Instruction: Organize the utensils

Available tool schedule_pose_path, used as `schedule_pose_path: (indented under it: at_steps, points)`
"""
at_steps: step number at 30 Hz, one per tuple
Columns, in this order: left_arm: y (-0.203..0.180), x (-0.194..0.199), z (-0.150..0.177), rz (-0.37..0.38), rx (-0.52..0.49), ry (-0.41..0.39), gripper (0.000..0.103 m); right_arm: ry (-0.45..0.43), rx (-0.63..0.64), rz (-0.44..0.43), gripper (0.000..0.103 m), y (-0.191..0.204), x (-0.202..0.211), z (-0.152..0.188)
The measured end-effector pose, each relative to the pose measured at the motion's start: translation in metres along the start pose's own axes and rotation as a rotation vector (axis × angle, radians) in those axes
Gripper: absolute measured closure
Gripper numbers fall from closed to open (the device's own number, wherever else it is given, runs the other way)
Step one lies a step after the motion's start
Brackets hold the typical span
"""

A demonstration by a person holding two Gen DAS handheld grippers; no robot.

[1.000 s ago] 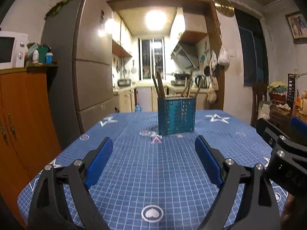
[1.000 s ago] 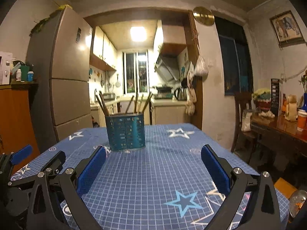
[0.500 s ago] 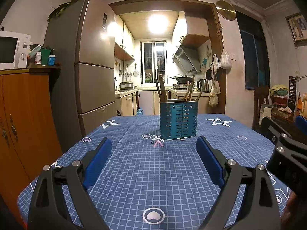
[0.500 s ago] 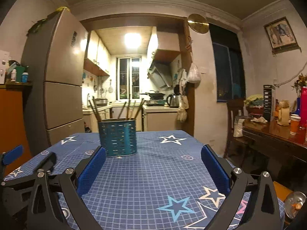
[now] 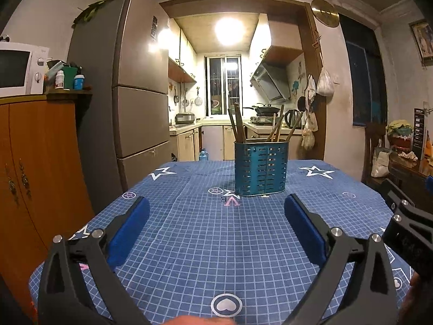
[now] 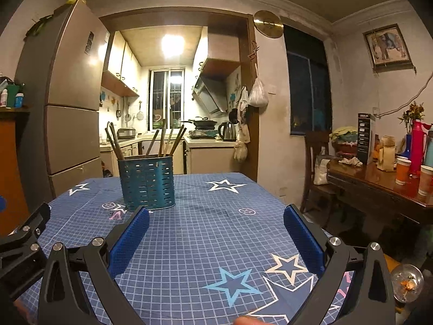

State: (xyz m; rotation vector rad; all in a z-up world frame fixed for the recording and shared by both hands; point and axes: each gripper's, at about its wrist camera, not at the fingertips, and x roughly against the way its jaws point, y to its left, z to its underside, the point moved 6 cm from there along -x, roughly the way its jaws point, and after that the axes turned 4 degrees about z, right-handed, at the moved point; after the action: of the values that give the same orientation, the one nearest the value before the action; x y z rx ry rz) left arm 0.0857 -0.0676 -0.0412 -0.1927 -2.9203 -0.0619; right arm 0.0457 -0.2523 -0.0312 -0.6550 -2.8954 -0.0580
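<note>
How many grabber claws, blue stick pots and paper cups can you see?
Grippers: 2, the left gripper, its jaws just been opening with nothing between them, and the right gripper
Utensil holder: 1
Paper cups: 2
Total: 5

Open tablecloth [image 5: 216, 243] lies clear ahead; only the utensil holder [image 5: 260, 168] with upright chopsticks [image 5: 238, 124] stands midway.

We cannot see the lower ends of the chopsticks [image 5: 239, 124], hidden inside the holder [image 5: 259, 168] beyond our tongs.
</note>
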Motion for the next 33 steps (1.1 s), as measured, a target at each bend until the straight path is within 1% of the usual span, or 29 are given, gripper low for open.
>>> schedule_pose_path:
  at_steps: [6,9,10,12,15,16,21,26,29,33]
  points:
    - [-0.001,0.001,-0.001,0.010,-0.007,-0.012,0.007,0.014,0.002,-0.003,0.004,0.002,-0.001,0.004]
    - [-0.001,0.002,-0.001,-0.009,-0.012,-0.025,0.007,0.023,0.007,-0.007,0.004,0.004,-0.002,0.006]
    - [-0.001,0.002,-0.001,0.000,-0.010,-0.022,0.007,0.021,0.007,-0.004,0.004,0.003,-0.001,0.006]
    - [0.000,0.002,0.000,-0.004,-0.010,-0.027,0.007,0.016,0.014,0.003,0.004,0.003,-0.001,0.005]
    - [0.000,0.004,0.000,-0.010,-0.020,-0.039,0.007,-0.062,0.064,0.036,0.004,0.007,0.008,0.004]
    - [-0.001,0.004,0.000,-0.011,-0.026,-0.043,0.007,-0.074,0.070,0.044,0.004,0.008,0.009,0.004]
    - [0.000,0.007,-0.001,-0.021,-0.033,-0.051,0.007,-0.072,0.036,0.043,0.004,0.002,0.009,0.003]
    - [0.007,0.008,-0.003,-0.052,-0.024,-0.057,0.007,-0.083,0.033,0.055,0.004,-0.003,0.010,0.001]
    - [0.013,0.008,-0.005,-0.063,-0.020,-0.062,0.007,-0.081,0.028,0.048,0.004,-0.005,0.010,-0.001]
    - [0.016,0.009,-0.007,-0.063,-0.022,-0.065,0.007,-0.080,0.041,0.033,0.004,-0.001,0.009,-0.001]
